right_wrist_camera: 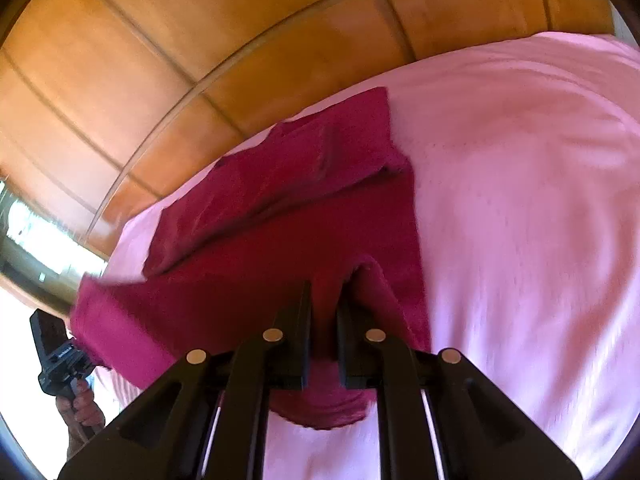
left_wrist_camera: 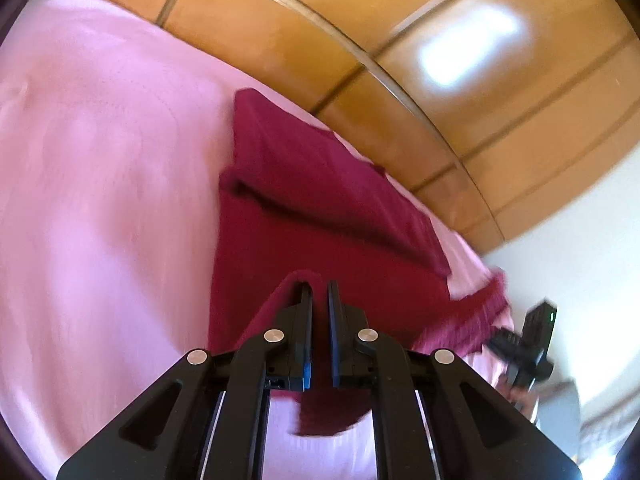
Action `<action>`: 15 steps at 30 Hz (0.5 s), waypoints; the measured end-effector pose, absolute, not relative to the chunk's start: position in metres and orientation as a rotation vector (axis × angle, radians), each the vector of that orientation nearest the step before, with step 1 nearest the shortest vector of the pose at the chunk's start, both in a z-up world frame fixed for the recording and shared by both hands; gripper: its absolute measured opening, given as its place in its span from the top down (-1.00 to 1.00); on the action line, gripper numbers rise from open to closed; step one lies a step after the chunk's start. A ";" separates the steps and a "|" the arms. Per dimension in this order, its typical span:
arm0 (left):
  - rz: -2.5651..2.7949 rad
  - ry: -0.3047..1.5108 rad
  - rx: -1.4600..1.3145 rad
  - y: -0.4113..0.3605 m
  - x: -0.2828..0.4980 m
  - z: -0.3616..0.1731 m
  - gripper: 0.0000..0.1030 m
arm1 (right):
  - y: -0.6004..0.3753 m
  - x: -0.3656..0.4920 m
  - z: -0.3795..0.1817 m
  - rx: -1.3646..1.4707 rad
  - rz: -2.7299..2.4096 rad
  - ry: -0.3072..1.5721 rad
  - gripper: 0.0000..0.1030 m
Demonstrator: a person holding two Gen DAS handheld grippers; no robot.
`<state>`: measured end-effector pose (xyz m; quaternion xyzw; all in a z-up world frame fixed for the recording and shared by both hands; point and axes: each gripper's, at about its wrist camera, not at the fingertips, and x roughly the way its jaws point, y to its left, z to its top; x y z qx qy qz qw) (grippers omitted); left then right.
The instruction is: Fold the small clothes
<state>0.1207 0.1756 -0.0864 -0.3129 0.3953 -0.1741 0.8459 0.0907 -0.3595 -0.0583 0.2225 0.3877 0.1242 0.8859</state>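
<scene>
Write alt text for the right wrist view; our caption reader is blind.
The right tool is shut on a near edge of a dark red cloth that lies on a pink sheet. The left tool grips the cloth's left end, with wooden panels behind.

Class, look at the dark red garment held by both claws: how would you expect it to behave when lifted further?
The dark red garment is probably floppy: it sags between the left claw and right claw. It likely weighs little, since pinched edges carry it. It may drag on the pink sheet, where part of it rests.
</scene>
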 end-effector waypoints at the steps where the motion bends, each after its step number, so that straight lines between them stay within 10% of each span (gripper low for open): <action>1: -0.340 0.839 -0.670 0.179 0.131 -0.087 0.88 | -0.361 0.096 -0.058 0.464 0.246 0.807 0.79; 3: -0.303 0.852 -0.707 0.187 0.147 -0.090 0.81 | -0.367 0.104 -0.059 0.488 0.244 0.800 0.58; 5: -0.280 0.843 -0.732 0.195 0.152 -0.091 0.36 | -0.371 0.107 -0.056 0.536 0.280 0.779 -0.47; 6: -0.241 0.824 -0.739 0.201 0.149 -0.090 -0.01 | -0.373 0.107 -0.053 0.551 0.283 0.764 -0.64; 15: -0.310 0.824 -0.639 0.205 0.096 -0.116 -0.21 | -0.385 0.066 -0.054 0.481 0.276 0.734 -0.81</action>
